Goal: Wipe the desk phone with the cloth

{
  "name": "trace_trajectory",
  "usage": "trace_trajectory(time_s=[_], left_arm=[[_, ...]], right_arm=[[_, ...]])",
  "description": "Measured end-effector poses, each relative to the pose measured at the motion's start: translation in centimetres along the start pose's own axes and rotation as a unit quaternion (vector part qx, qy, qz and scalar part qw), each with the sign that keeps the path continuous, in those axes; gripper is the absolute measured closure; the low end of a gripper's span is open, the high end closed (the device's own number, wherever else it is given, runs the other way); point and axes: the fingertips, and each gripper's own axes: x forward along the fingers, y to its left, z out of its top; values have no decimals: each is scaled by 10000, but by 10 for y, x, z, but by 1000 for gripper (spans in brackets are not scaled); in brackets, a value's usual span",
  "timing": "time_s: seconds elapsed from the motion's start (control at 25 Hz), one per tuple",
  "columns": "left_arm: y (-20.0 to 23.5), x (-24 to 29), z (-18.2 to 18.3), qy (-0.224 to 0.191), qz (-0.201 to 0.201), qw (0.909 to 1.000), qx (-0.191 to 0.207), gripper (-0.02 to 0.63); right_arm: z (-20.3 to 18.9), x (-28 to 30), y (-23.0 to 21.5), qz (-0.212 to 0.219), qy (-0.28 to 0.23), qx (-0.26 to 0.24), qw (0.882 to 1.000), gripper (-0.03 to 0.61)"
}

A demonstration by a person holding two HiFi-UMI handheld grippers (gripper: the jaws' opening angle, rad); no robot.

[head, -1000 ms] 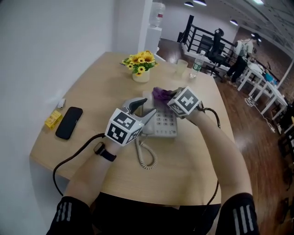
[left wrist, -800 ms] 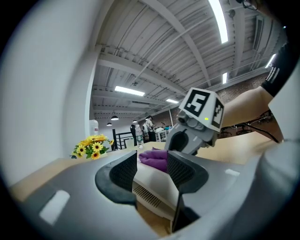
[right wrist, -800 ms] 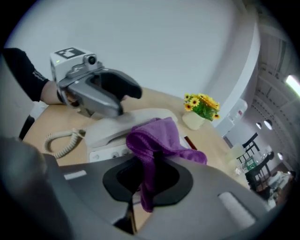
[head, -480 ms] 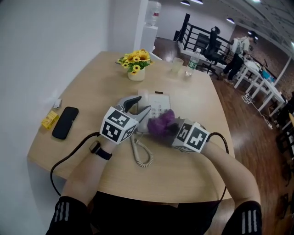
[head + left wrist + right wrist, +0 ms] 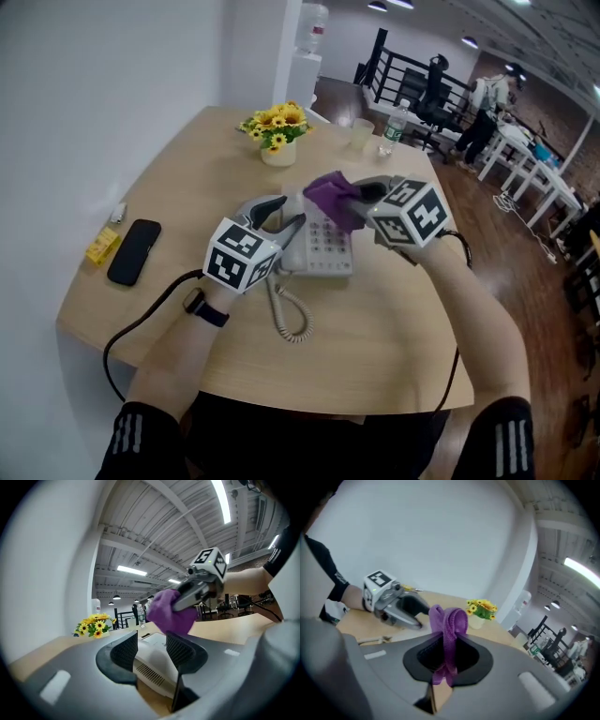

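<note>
Coiled cord (image 5: 292, 319) is lying on the desk (image 5: 394, 356) just behind the left gripper (image 5: 281, 223), nearest the person. Left gripper is sitting with jaws spread, straddling the near-left side of the desk phone (image 5: 328, 248). Phone body is showing between its pads; firm contact isn't clear, so it looks like bracing, not clamping. Keypad is lying just right of that gripper's tips.

Right gripper (image 5: 361, 194) is reaching in from the phone's right, jaws pressed together and pinching the purple cloth (image 5: 328, 195). Wad is hanging off its tips over the phone's far end, just ahead of the left gripper. Touching or just above: can't tell. Flower pot (image 5: 272, 131) is standing well beyond both grippers.

Step looks like mid-wipe, at the far end. Next move is probably calling for 1 stroke: pressing the wad onto the top face and dragging it toward the left gripper across the keys, light pressure, left gripper steadying the phone.
</note>
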Motion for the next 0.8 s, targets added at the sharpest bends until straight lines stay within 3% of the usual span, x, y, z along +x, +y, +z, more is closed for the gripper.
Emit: trace_trajectory(time_s=[0.2, 0.4, 0.56, 0.8], left_arm=[[4, -3, 3, -71, 55, 10000, -34, 430], [6, -3, 5, -99, 80, 9999, -73, 430], [7, -3, 6, -95, 83, 9999, -63, 430], [6, -3, 3, -51, 95, 9999, -38, 430]], right_arm=[[14, 56, -38, -325, 334, 365, 9982, 543], [-21, 100, -8, 242, 906, 639, 9935, 543], [-31, 91, 12, 716, 868, 896, 9896, 545], [-45, 62, 66, 1174, 837, 621, 9876, 545]])
